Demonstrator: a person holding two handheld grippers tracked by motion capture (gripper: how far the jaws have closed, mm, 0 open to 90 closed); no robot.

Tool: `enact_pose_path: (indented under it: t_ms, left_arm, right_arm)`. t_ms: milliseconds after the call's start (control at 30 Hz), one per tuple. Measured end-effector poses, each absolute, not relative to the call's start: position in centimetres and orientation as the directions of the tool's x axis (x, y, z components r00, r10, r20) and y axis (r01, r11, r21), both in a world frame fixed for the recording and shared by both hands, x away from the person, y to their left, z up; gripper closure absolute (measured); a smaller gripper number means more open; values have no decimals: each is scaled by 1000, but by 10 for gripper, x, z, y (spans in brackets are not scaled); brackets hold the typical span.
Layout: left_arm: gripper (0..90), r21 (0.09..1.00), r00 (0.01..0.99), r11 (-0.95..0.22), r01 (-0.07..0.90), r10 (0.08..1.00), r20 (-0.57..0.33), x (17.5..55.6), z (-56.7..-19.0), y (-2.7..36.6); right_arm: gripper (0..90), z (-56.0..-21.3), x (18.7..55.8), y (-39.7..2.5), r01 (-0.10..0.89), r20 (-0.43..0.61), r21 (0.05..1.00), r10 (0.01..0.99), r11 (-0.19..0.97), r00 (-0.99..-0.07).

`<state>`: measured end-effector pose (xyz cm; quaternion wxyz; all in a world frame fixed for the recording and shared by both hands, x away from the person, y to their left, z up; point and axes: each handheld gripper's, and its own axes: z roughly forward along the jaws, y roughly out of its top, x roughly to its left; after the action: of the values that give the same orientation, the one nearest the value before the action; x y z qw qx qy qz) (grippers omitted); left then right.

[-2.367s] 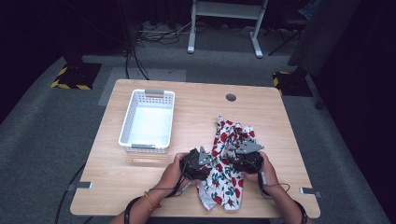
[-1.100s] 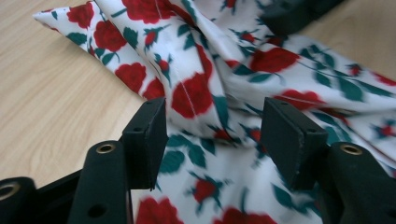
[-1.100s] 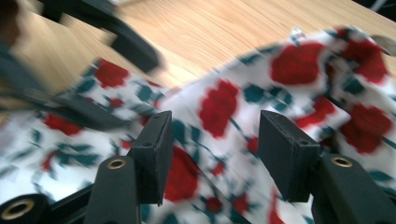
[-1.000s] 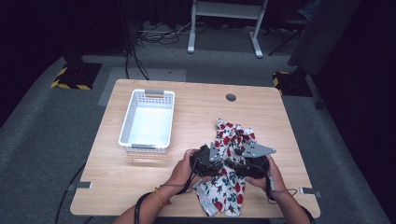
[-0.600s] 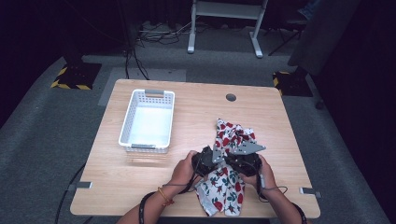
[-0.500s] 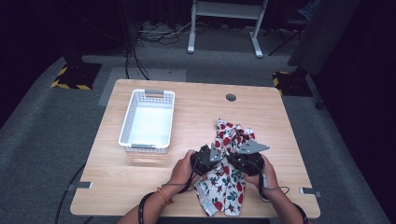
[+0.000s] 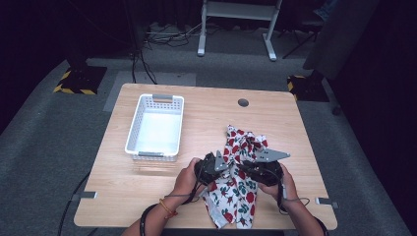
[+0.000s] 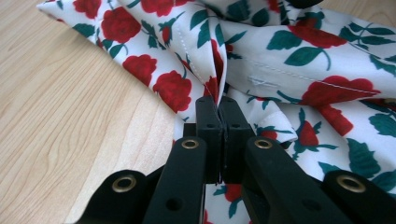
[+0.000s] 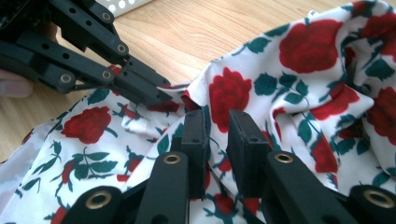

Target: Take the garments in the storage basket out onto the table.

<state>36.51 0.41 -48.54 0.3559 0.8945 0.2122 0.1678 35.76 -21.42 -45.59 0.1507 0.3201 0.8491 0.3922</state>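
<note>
A rose-printed cloth (image 7: 236,184) lay crumpled on the near right part of the wooden tabletop (image 7: 206,110), running from about the middle of the surface down to its near edge. Its white ground carried red roses and dark green leaves, and it was bunched into folds rather than spread flat.

The left tool (image 7: 215,166) sat at the cloth's left edge, held in the person's left hand (image 7: 187,178). In the left gripper view its jaws stood pressed together, pinching a raised fold of the cloth (image 8: 280,60) right at a stitched seam, with bare wood to the left of the fabric.

The right tool (image 7: 246,168) was held in the right hand (image 7: 280,183), just beside the left one, above the middle of the cloth. In the right gripper view its jaws stood a little apart, with a ridge of the fabric (image 9: 289,70) rising into the gap between them; whether the pads pressed on that ridge could not be told. The same view showed the left tool (image 9: 152,91) coming in from the upper left, its tips closed on the cloth's edge, close to the right tool's own jaws.

A white basket (image 7: 155,126) stood on the left half of the tabletop, well apart from the cloth and both tools.
</note>
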Motion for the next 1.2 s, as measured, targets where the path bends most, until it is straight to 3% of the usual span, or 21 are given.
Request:
enact_pose_path:
  t_ms: [133,233,367,433,567,633,967,1200]
  left_arm:
    - [883,703,856,-663,257,493,152,364,-485,2]
    - [884,692,856,-675,257,491,161,363,-486,-2]
    - [884,690,866,-684,239,471,167,360,-487,-10]
    - [884,686,866,-690,231,467,179,357,-487,-13]
    - [884,687,860,-688,236,476,182,357,-488,-11]
    - [884,690,855,-683,241,486,183,359,-487,-7]
    - [884,709,827,-651,270,534,175,363,-478,15]
    - [884,703,820,-653,282,545,177,362,-477,25]
  right_arm:
    - [783,-459,358,-211,424,-7,763,661,489,-751]
    - [588,-460,354,-206,397,-29,762,638,512,-769]
    - [541,-460,352,-199,378,-61,764,642,523,-765]
    - [588,-462,356,-199,392,-61,758,654,522,-754]
    - [817,-463,361,-205,400,-34,765,652,506,-758]
    - [885,-460,362,-212,407,1,778,647,479,-763]
    - [887,-456,366,-235,435,71,806,665,401,-744]
    - [900,-453,366,-247,445,57,807,698,389,-714]
